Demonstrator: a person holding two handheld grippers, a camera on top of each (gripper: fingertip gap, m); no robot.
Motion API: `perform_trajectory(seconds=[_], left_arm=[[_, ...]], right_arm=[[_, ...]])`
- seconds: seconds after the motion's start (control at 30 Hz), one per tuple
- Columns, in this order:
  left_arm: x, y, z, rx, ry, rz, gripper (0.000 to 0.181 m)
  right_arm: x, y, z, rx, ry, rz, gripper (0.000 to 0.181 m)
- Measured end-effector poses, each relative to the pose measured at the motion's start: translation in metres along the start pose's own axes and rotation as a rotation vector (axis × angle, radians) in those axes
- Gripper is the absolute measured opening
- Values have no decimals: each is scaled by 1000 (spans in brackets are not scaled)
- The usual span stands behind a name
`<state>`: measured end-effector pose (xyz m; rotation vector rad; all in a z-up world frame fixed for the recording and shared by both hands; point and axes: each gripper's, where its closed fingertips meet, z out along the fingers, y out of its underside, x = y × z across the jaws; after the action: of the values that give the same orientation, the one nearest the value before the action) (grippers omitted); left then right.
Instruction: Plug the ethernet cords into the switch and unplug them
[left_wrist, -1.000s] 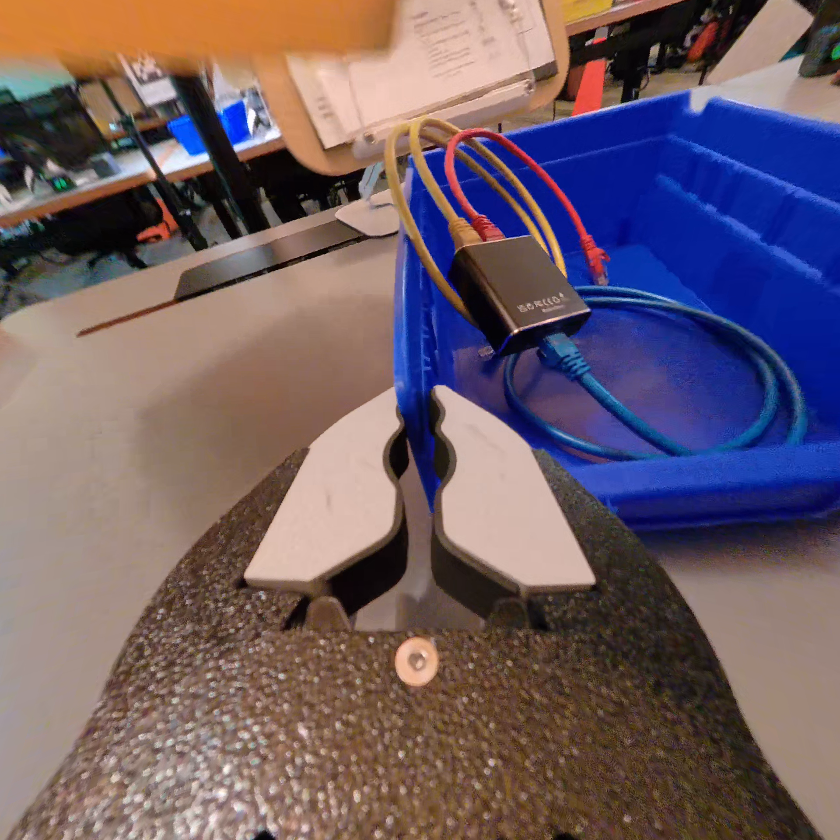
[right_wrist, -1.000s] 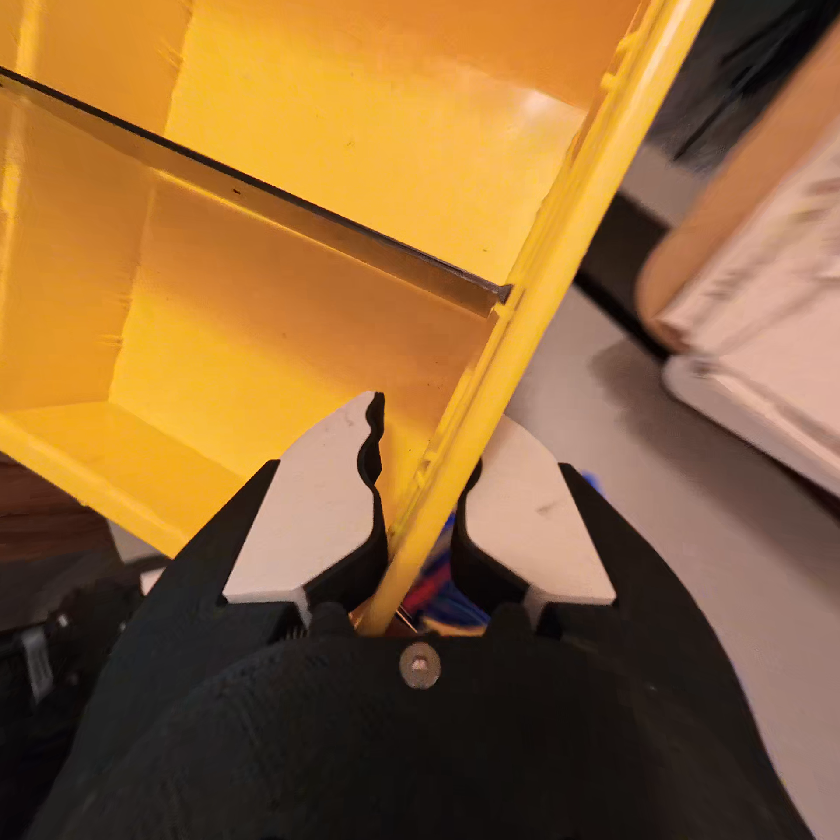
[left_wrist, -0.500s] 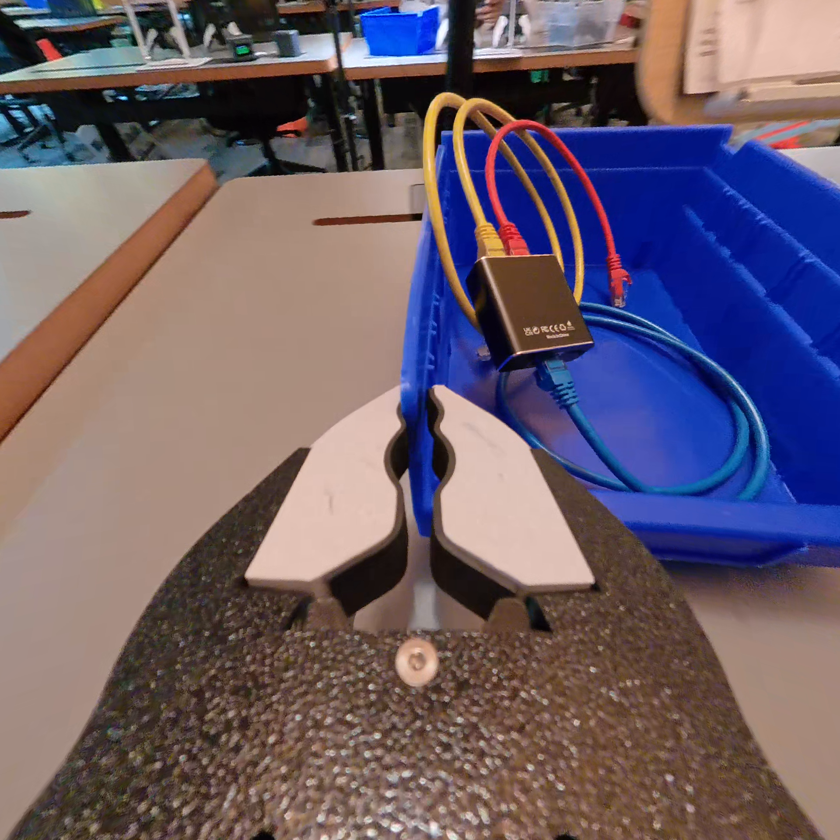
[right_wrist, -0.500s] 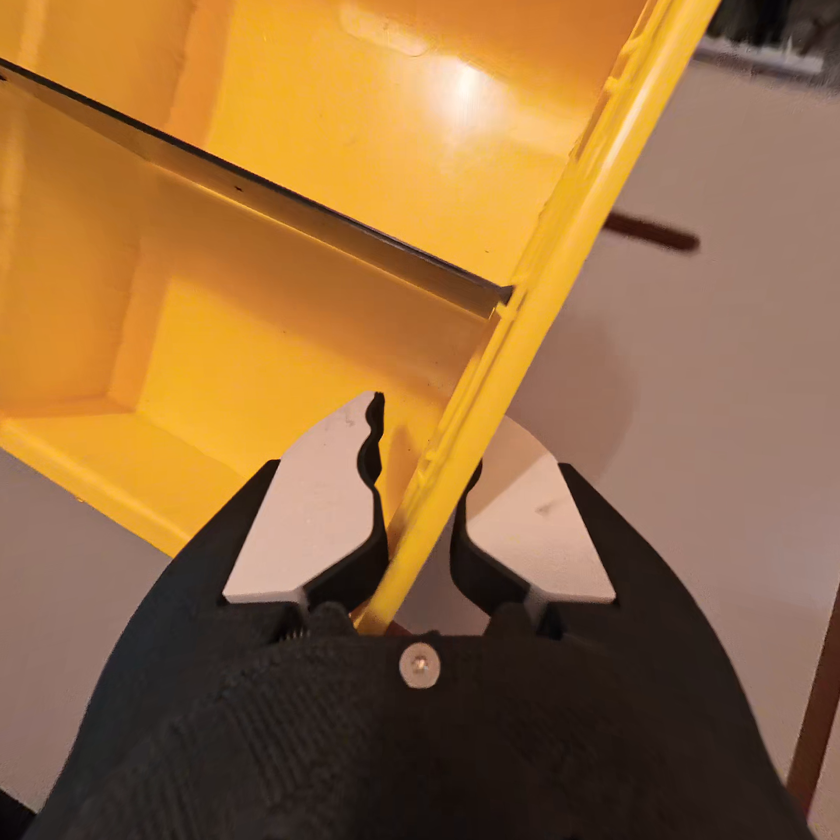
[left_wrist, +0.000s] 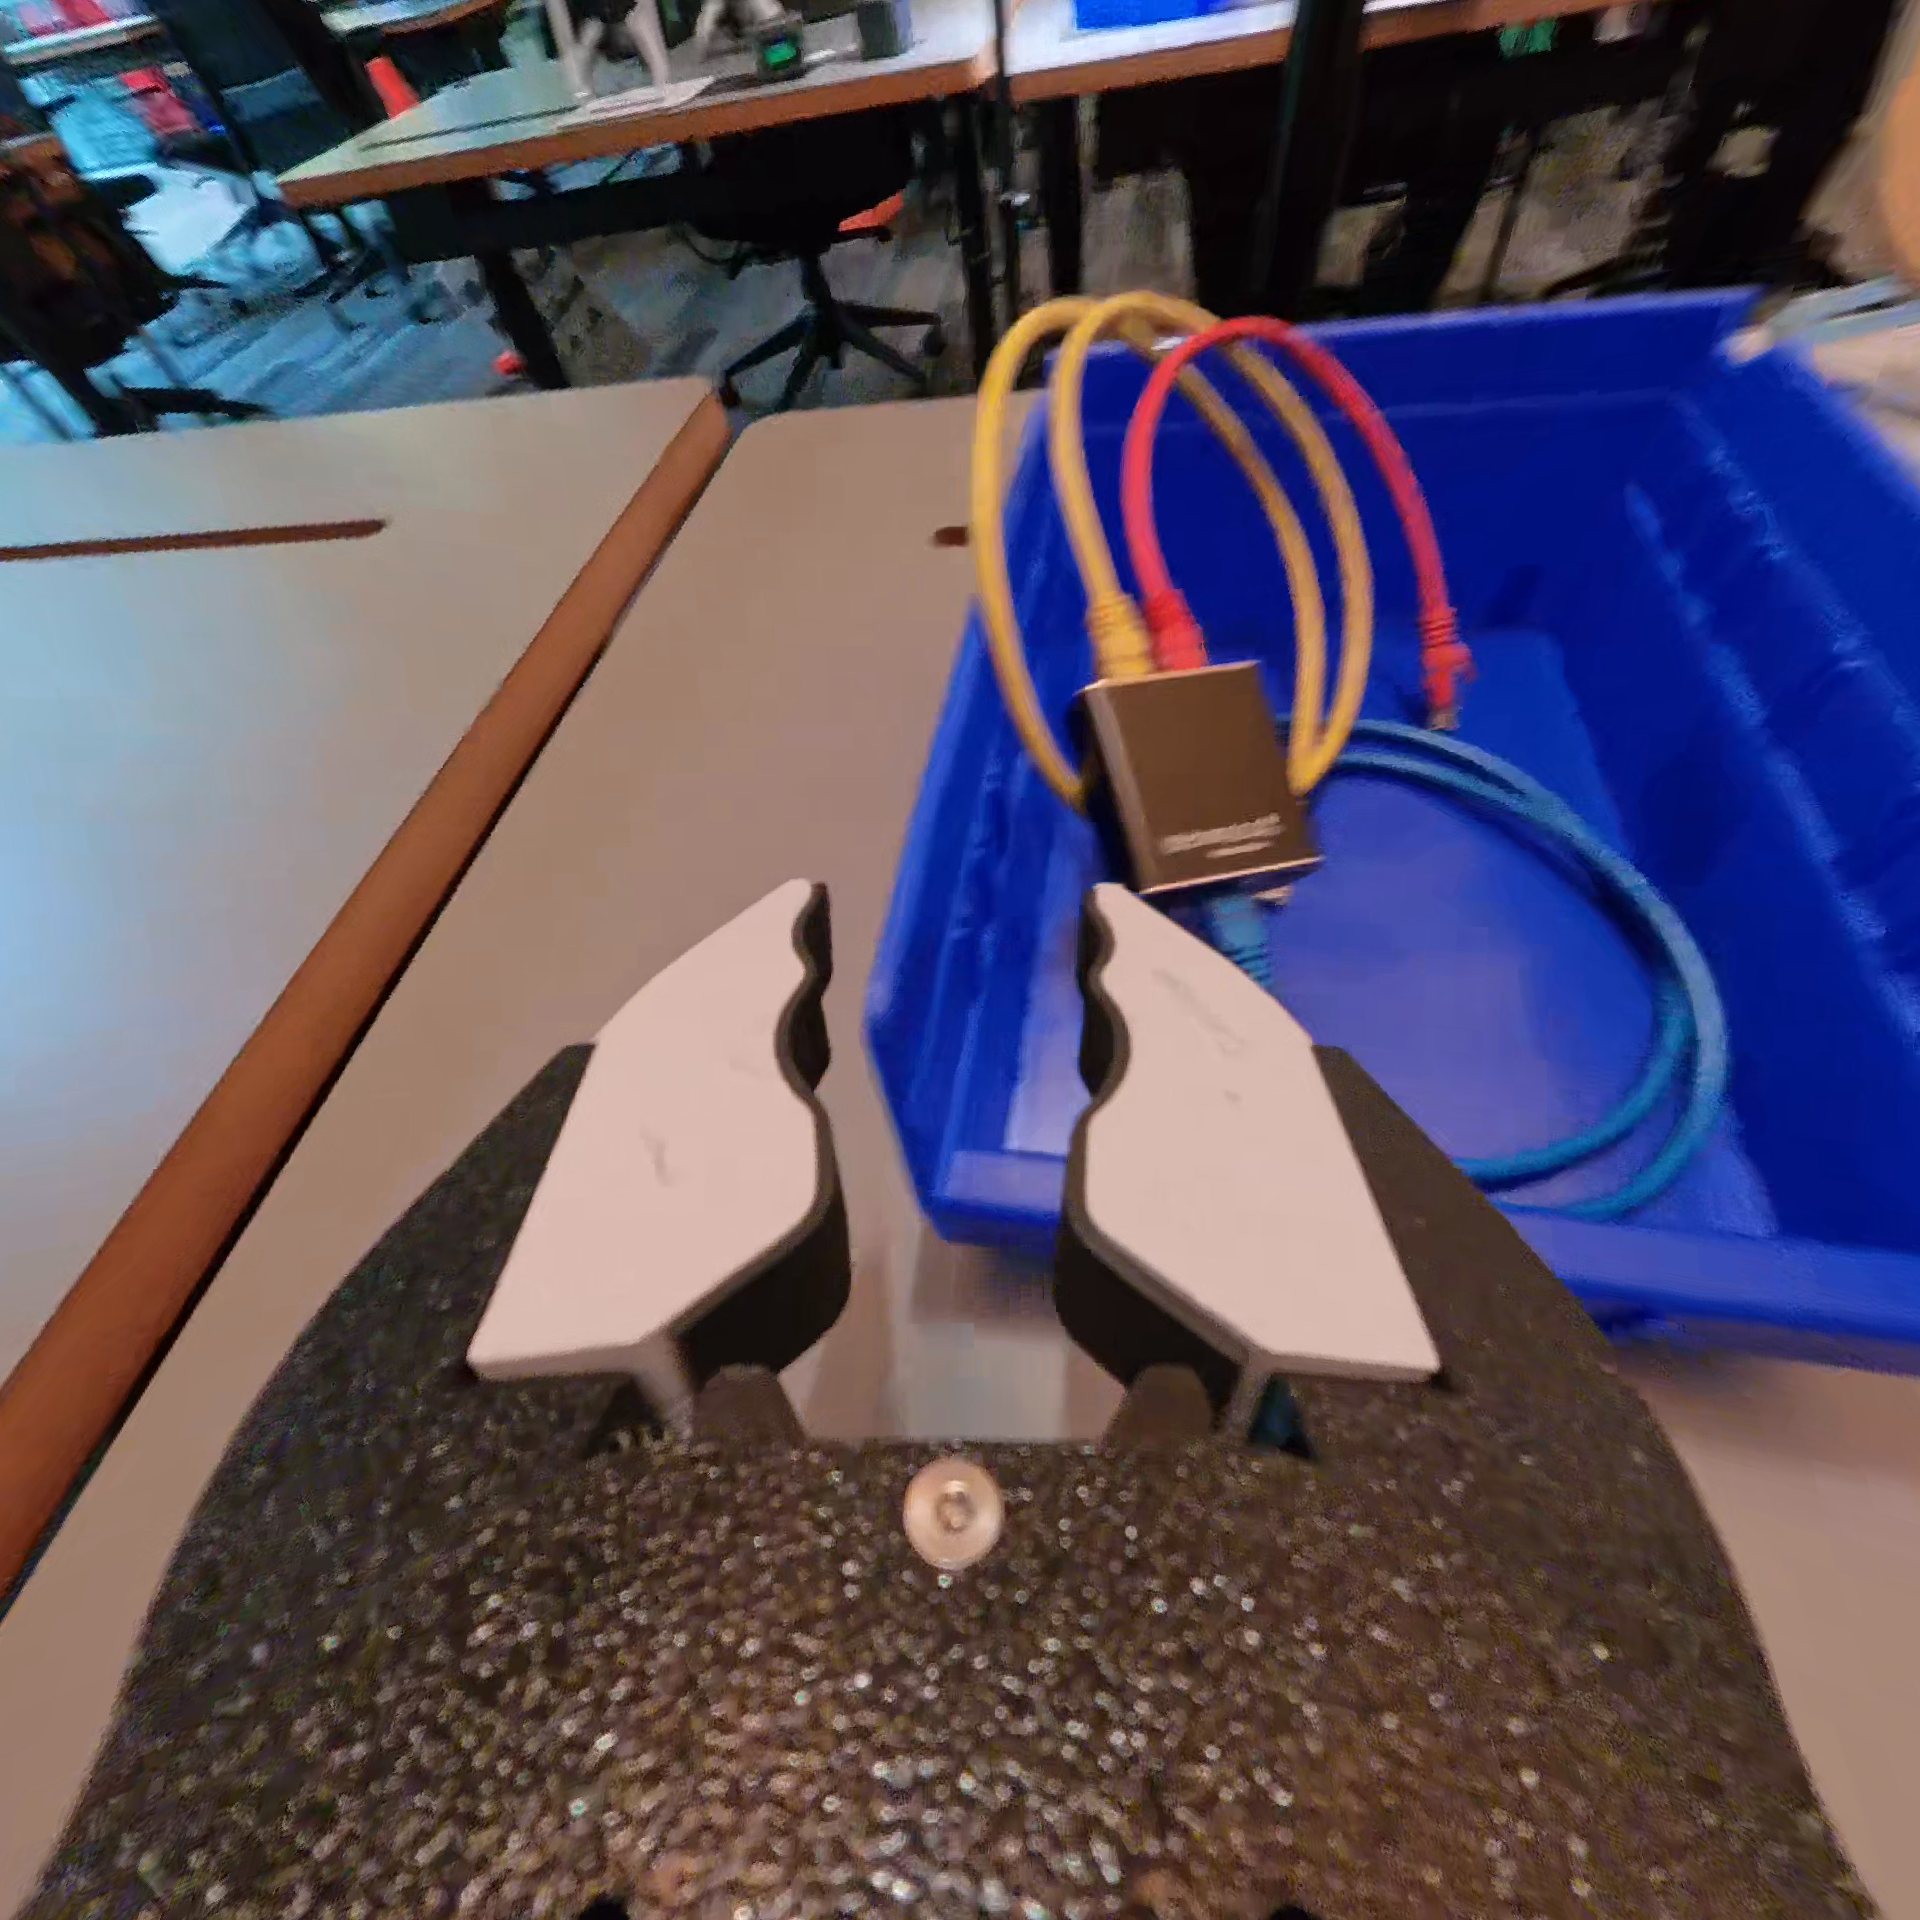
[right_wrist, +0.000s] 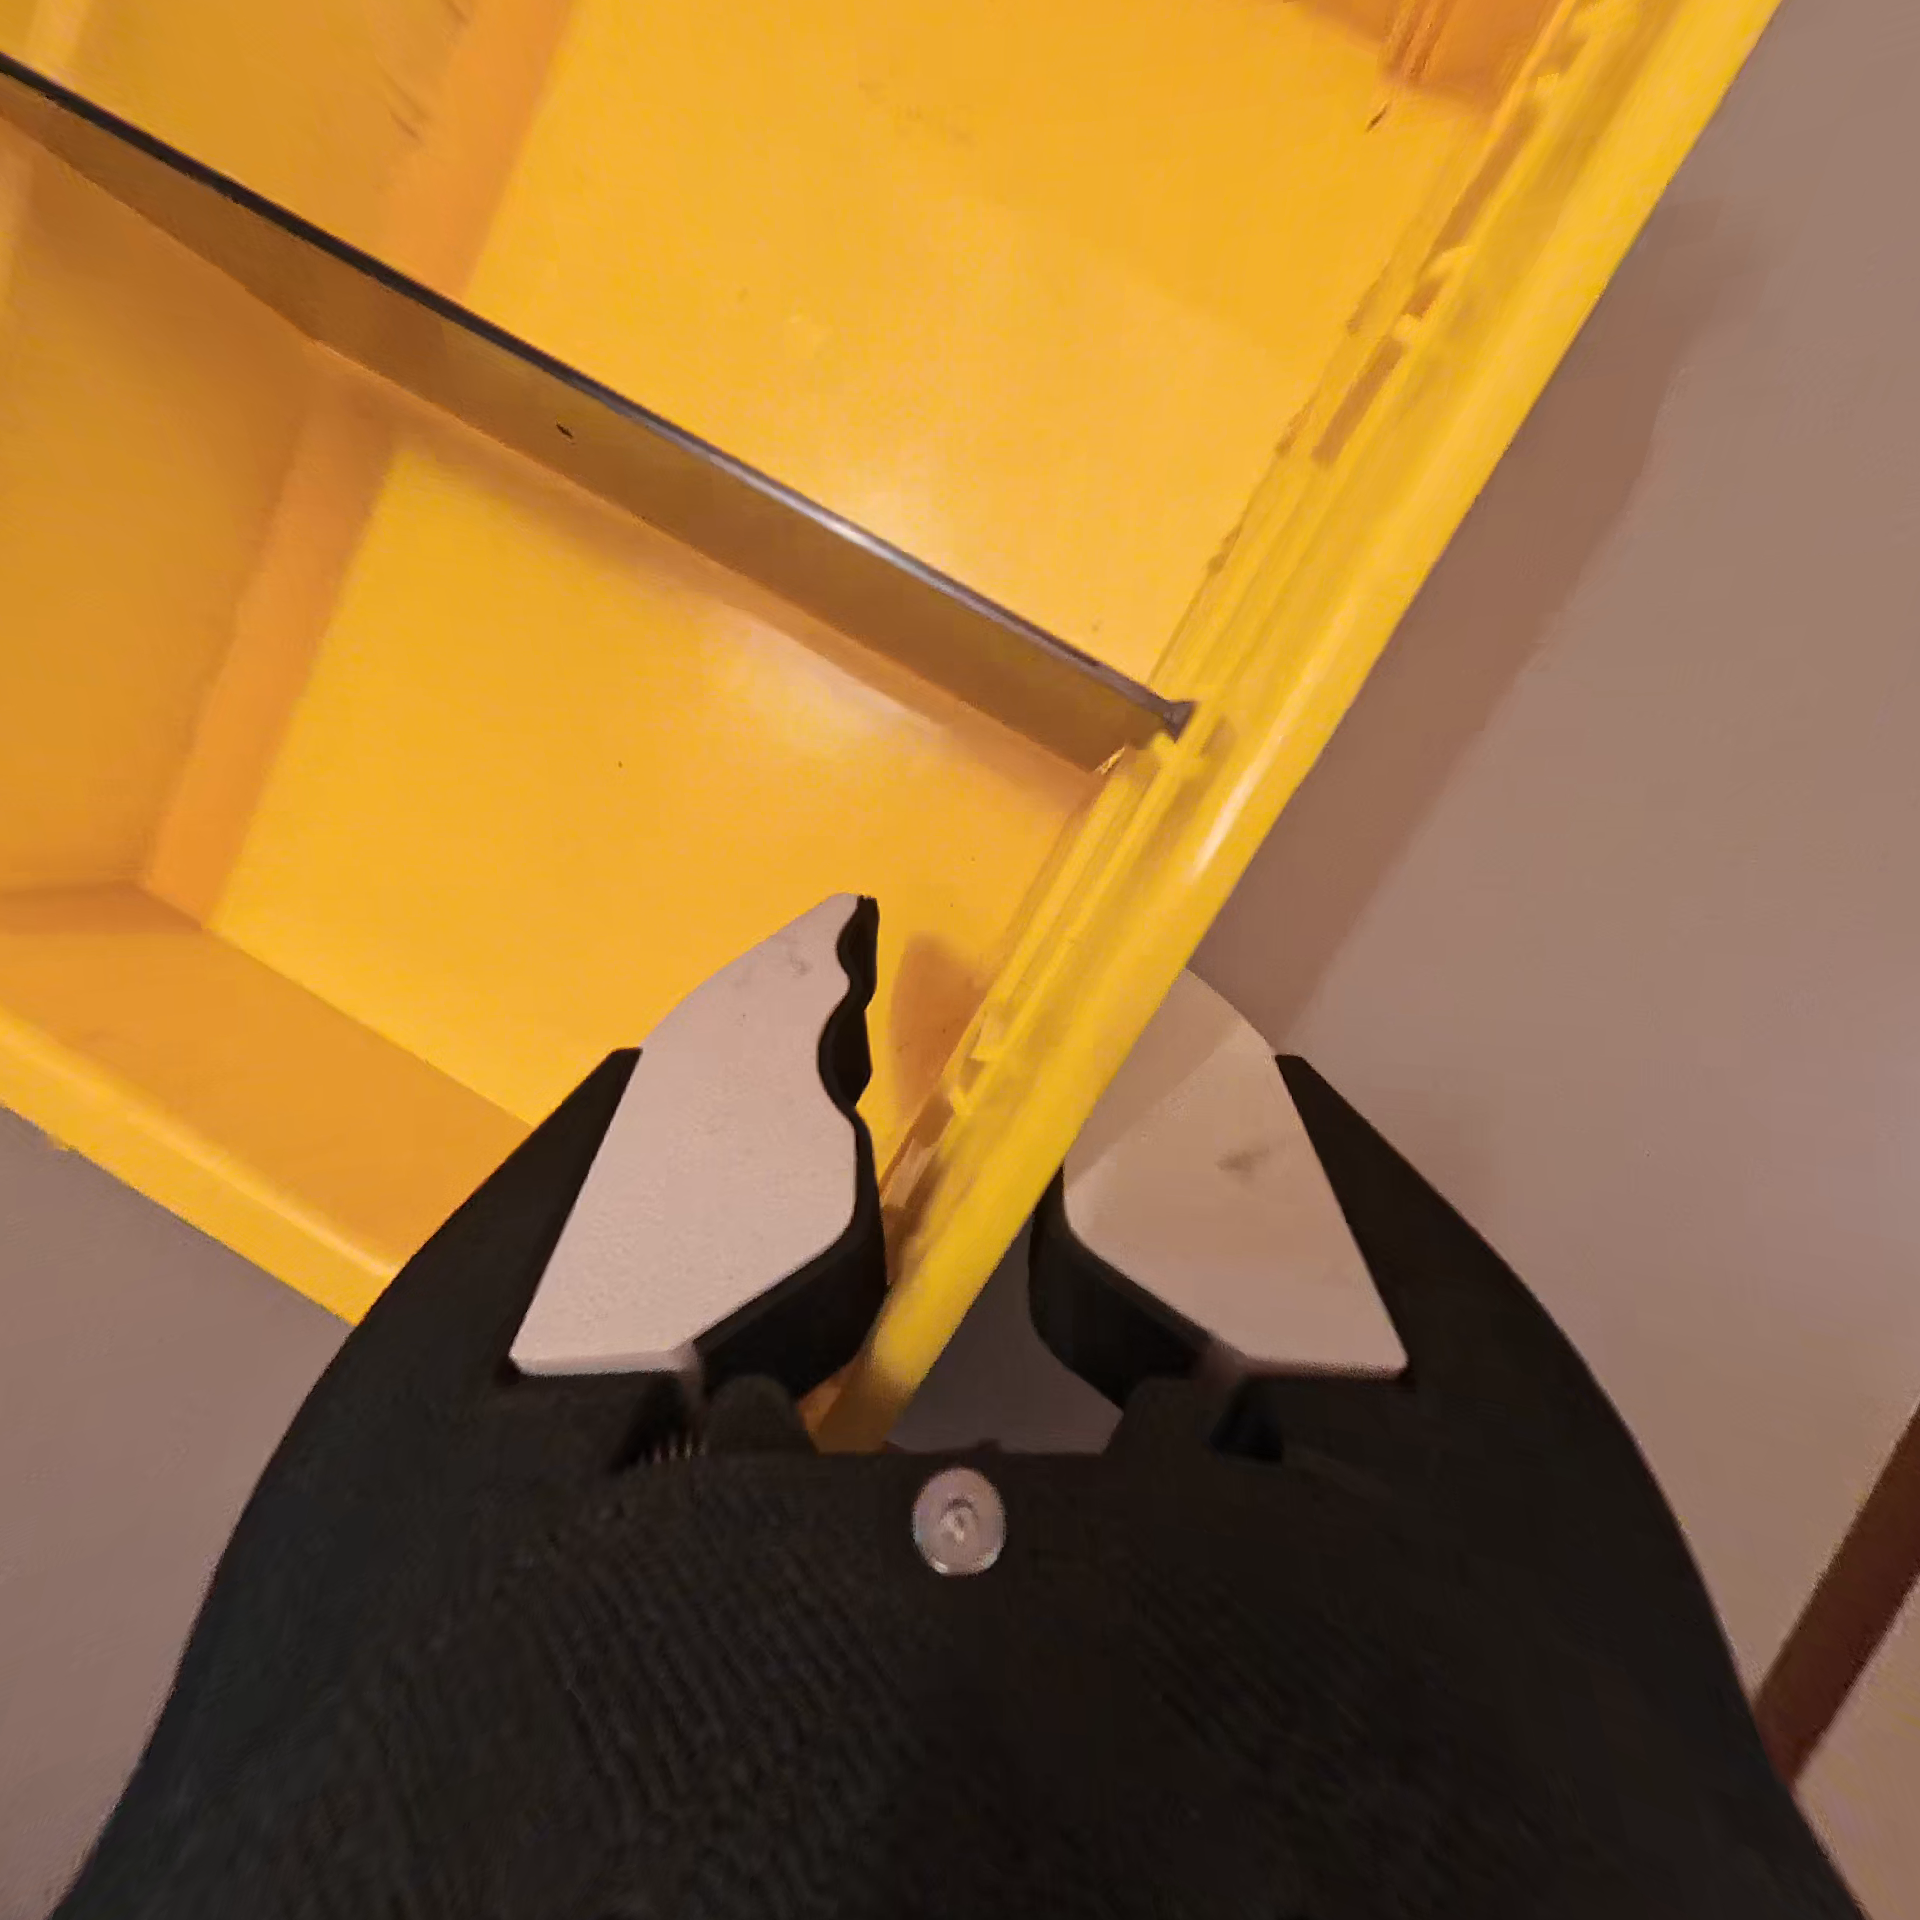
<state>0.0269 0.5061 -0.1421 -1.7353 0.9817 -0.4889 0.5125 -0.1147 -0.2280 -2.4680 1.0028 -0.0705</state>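
A black switch (left_wrist: 1195, 779) leans against the left wall inside a blue bin (left_wrist: 1766, 644). A yellow cord (left_wrist: 997, 520) and a red cord (left_wrist: 1299, 416) loop up from its top ports. The red cord's other plug (left_wrist: 1444, 675) hangs free. A blue cord (left_wrist: 1621, 997) runs from the switch's lower end and coils on the bin floor. My left gripper (left_wrist: 951, 935) is open and empty, its fingers either side of the bin's near left corner. My right gripper (right_wrist: 1018, 966) is shut on the side wall of a yellow bin (right_wrist: 1299, 582) and holds it tilted.
The yellow bin has an empty inside and a dark divider (right_wrist: 623, 447) across it. The grey table (left_wrist: 623, 883) carries the blue bin. A second table (left_wrist: 208, 779) adjoins on the left behind a brown edge. Desks and chairs stand farther back.
My left gripper has opened and let go of the blue bin's corner wall, and its view has swung left. My right gripper still holds the yellow bin, now over bare table.
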Motion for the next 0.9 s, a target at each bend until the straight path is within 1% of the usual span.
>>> perform_trajectory(seconds=[0.03,0.1,0.17,0.27,0.4,0.5,0.57,0.63,0.73,0.83,0.9], left_arm=[[13,-4,-1,-20,35,17,47],[39,-3,2,-113,100,72,50],[54,1,10,-203,116,98,59],[59,3,29,-271,63,112,75],[60,10,55,-373,26,103,82],[57,21,72,-468,1,78,84],[58,29,79,-521,2,55,84],[57,35,85,-549,-13,65,83],[54,38,91,-550,-38,105,75],[54,29,94,-475,-35,138,69],[56,16,88,-399,-30,207,68]], right_arm=[[2,-6,2,16,-21,-4,30],[7,-10,4,3,-33,-40,31],[13,-11,3,-6,-17,-66,36],[26,-7,-6,-4,90,-94,63],[31,-6,-38,97,280,-157,100],[25,-8,-74,197,424,-203,98],[11,-11,-98,305,481,-239,92],[-14,-14,-116,414,474,-261,92],[-72,-15,-126,553,332,-293,88],[-131,-12,-126,646,206,-353,84],[-165,-8,-122,683,145,-408,82]])
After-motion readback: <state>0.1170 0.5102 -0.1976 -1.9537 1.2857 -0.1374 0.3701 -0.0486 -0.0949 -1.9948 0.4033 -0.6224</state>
